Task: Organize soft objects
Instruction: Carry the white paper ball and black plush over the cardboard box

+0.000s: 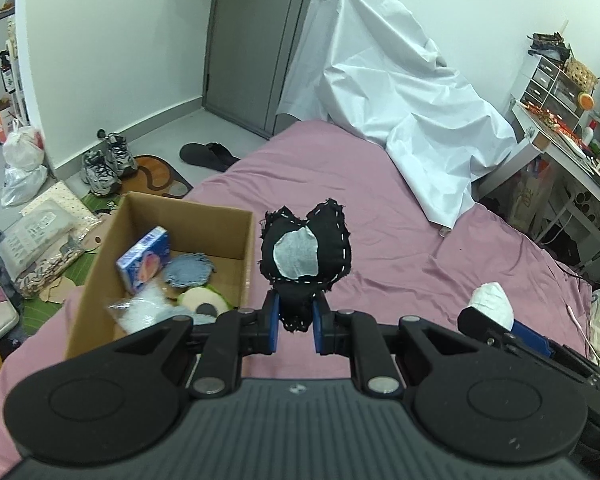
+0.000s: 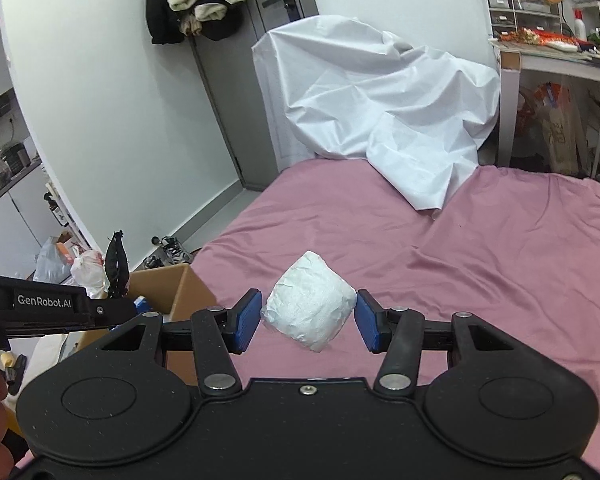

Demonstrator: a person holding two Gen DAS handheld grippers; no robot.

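My left gripper [image 1: 295,320] is shut on a black stitched fabric toy [image 1: 306,250] with a white patch, held upright above the pink bed beside the cardboard box [image 1: 216,220]. The box holds a blue packet [image 1: 144,260], a blue knitted round [image 1: 188,272] and other soft items. My right gripper [image 2: 307,320] is shut on a white wrapped bundle [image 2: 310,304], held above the bed. The bundle also shows at the right of the left wrist view [image 1: 492,304]. The black toy shows edge-on in the right wrist view [image 2: 116,264], by the box [image 2: 180,284].
A crumpled white sheet [image 1: 400,92] covers something at the bed's far end. A cluttered desk [image 1: 560,136] stands on the right. Shoes [image 1: 108,164], a slipper [image 1: 212,156], bags and packets lie on the floor at the left.
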